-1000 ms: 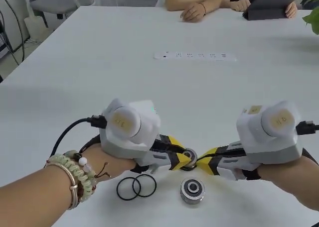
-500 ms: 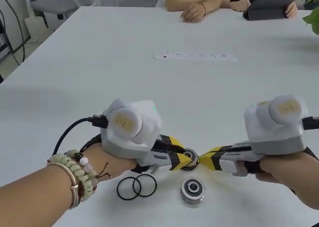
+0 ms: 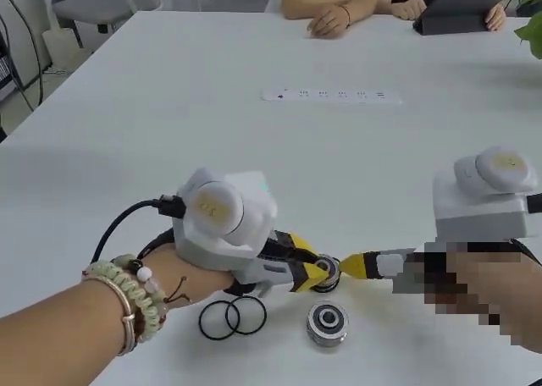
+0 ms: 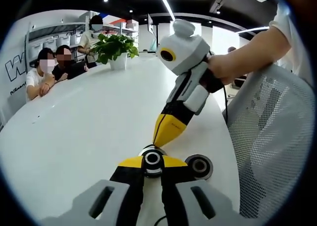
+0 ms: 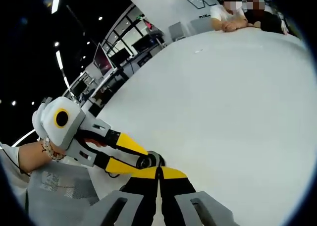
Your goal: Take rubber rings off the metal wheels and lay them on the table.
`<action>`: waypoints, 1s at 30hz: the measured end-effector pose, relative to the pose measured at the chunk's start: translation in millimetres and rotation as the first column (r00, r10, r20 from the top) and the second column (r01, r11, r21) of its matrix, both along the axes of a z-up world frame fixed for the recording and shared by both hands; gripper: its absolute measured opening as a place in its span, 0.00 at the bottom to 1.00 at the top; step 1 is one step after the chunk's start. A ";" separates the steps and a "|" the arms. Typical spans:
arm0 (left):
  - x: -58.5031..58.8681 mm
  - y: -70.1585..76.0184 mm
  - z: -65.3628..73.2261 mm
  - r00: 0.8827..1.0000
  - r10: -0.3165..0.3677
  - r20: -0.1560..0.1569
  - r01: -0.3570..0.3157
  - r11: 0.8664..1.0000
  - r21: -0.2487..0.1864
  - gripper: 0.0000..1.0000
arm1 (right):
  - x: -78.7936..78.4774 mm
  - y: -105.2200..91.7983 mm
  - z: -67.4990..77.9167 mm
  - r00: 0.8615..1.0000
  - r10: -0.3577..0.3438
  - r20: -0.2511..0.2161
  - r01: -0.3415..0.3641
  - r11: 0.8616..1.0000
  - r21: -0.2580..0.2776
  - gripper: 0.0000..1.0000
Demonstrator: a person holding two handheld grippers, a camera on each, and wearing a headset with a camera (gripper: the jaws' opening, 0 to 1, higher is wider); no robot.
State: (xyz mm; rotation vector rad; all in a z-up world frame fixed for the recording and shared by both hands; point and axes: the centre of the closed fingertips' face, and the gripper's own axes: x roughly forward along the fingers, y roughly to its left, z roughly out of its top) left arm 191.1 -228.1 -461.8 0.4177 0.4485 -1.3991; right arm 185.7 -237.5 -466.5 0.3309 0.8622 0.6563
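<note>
The white-and-grey left gripper (image 3: 320, 272) and right gripper (image 3: 349, 266) have yellow-tipped black jaws; a black cable (image 3: 114, 229) feeds the left, and beaded bracelets (image 3: 129, 298) ring that wrist.

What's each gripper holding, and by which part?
Left gripper clamps a metal wheel across its rim. Right gripper's shut tips touch that wheel's edge; whether they pinch anything is unclear.

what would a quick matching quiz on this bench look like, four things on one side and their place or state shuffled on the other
Things:
1 left tongs
2 rubber rings
3 free metal wheel
4 power strip

Place or state:
a white, far out on the table
b shut on a held wheel
c lying flat on the table, beside the rings
d black, two overlapping on the table

Pairs: 1-b; 2-d; 3-c; 4-a
</note>
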 end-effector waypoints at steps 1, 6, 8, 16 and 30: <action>-0.1 -0.1 0.0 1.000 -0.002 0.003 0.002 1.000 0.001 0.07 | -0.4 0.7 0.4 1.000 0.005 0.002 -0.005 1.000 -0.005 0.00; -0.1 -0.6 -0.1 1.000 -0.006 0.012 0.006 1.000 0.005 0.07 | -1.3 1.8 1.6 0.999 0.036 0.024 -0.035 0.998 -0.051 0.00; -0.2 -0.6 -0.1 1.000 -0.007 0.013 0.007 1.000 0.006 0.07 | -1.2 1.8 2.1 0.999 0.037 0.024 -0.035 0.998 -0.053 0.00; -0.1 -0.6 -0.1 1.000 -0.008 0.016 0.008 1.000 0.012 0.07 | -0.8 4.3 4.6 0.998 0.055 0.038 -0.052 0.996 -0.070 0.00; -0.6 -0.6 0.6 1.000 -0.009 0.016 0.009 1.000 0.009 0.07 | -0.2 6.6 8.1 0.996 0.072 0.051 -0.069 0.995 -0.075 0.00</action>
